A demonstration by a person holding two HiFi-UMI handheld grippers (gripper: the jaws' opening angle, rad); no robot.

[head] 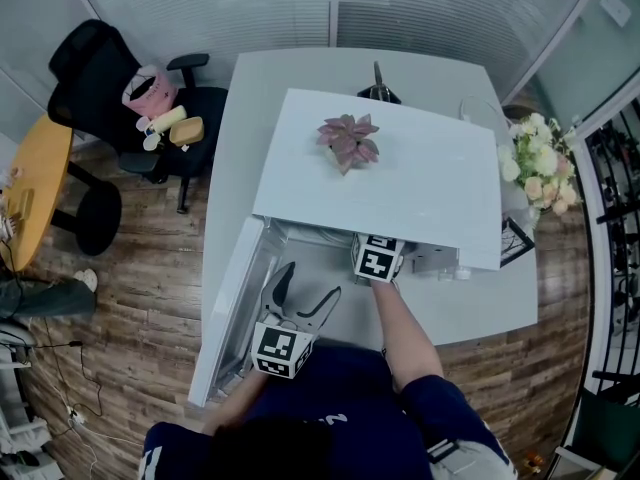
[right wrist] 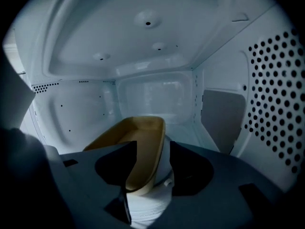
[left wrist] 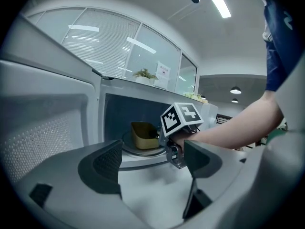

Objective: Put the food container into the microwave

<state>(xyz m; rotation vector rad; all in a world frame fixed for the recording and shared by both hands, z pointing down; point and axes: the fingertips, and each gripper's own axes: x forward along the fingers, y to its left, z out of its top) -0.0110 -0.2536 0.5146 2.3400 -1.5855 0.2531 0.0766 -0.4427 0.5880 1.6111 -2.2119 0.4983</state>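
**Q:** Where does the food container [right wrist: 136,149] lie?

**A:** Inside the microwave [head: 400,173], on the round turntable [left wrist: 138,152] at the cavity floor. It is a yellow, open-topped tub. The microwave stands on a white table [head: 480,308], with its door [head: 228,298] open toward the person's left and a small potted plant [head: 348,140] on its top.

**Q:** What is the state of the right gripper [right wrist: 151,159]?

**A:** It is inside the cavity, and in the head view only its marker cube shows at the opening. Its jaws stand apart, astride one side wall of the container, with one jaw over the tub's interior and the other outside it. A narrow gap shows on each side of the wall, so the grip is released, not clamped.

**Q:** And the left gripper [head: 310,280]?

**A:** It is outside, in front of the open cavity and just beside the door, pointing toward the opening. Its jaws are spread wide with nothing between them
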